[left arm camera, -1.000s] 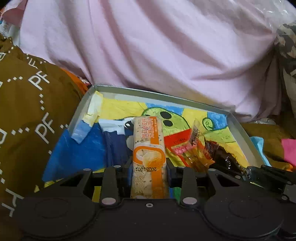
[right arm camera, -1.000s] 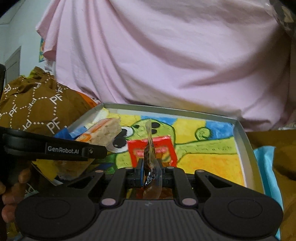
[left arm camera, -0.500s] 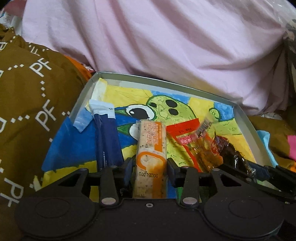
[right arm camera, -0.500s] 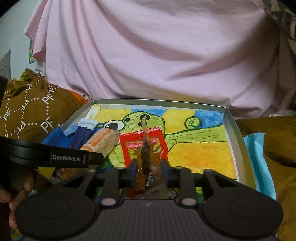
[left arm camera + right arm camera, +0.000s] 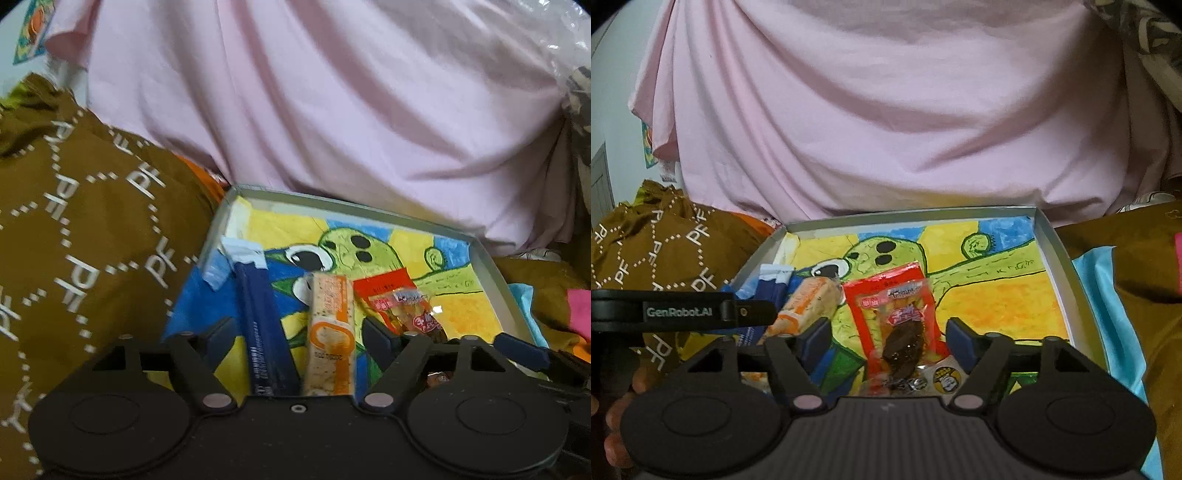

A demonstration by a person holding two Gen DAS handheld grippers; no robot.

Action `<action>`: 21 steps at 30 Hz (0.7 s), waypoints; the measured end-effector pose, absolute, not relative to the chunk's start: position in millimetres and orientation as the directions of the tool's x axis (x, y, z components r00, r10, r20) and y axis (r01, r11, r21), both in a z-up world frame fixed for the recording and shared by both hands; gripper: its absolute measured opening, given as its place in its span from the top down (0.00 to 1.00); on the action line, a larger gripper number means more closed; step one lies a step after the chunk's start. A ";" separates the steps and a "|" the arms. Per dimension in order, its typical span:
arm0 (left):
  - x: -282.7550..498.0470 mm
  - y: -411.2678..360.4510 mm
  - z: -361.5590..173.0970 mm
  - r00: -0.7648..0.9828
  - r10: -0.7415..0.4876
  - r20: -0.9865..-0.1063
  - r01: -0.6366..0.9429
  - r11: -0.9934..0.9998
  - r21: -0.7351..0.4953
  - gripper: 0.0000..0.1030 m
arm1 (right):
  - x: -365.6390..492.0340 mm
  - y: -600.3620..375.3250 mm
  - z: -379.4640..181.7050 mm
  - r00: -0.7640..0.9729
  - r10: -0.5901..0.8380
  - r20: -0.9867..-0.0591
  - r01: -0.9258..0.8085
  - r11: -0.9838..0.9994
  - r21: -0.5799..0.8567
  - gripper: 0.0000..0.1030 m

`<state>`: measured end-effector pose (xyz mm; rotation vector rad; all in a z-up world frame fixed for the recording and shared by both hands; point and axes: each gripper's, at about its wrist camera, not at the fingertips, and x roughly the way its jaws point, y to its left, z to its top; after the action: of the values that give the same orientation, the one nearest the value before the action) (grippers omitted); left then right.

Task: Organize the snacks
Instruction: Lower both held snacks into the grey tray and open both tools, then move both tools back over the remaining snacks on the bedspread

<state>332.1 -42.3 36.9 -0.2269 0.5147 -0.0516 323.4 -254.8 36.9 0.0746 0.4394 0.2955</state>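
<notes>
Snacks lie loose betw both opening jaws: cracker bar point(image 5: 331, 334) L, red pack point(image 5: 898, 318) R

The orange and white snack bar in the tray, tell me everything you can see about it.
The snack bar is a long, sealed, glossy-looking packet, orange and white with a speckled pattern and printed text. It lies flat in the tray, between a dark blue packet and a red packet. The left gripper is opening around it, pads clear.

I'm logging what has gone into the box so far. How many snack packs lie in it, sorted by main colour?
Dark blue: 1, the blue stick pack
Orange and white: 1, the orange cereal bar
Red: 1, the red packet
Clear with dark filling: 1, the clear pack, lying on the red one
Total: 4 in the box
</notes>
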 end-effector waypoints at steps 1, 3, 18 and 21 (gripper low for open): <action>326.9 -40.0 39.0 0.877 -0.100 -0.470 -0.008 0.975 -0.223 0.16 | 319.0 -254.5 38.9 0.869 0.296 -0.396 -0.263 0.955 0.137 0.19; 315.8 -35.2 43.3 0.892 -0.085 -0.444 -0.014 0.977 -0.215 0.11 | 309.5 -254.6 43.2 0.881 0.293 -0.372 -0.258 0.956 0.142 0.15; 202.9 -14.1 59.8 0.938 -0.050 -0.343 -0.011 0.985 -0.175 0.01 | 210.1 -257.9 67.0 0.918 0.274 -0.287 -0.240 0.959 0.150 0.00; 180.9 -13.7 58.5 0.942 -0.049 -0.331 -0.007 0.986 -0.166 0.01 | 188.3 -257.4 72.1 0.926 0.271 -0.263 -0.246 0.961 0.123 0.00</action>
<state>180.9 -13.7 58.5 -0.1668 0.3408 -0.0215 188.3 -257.4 72.1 0.0886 0.2822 0.2652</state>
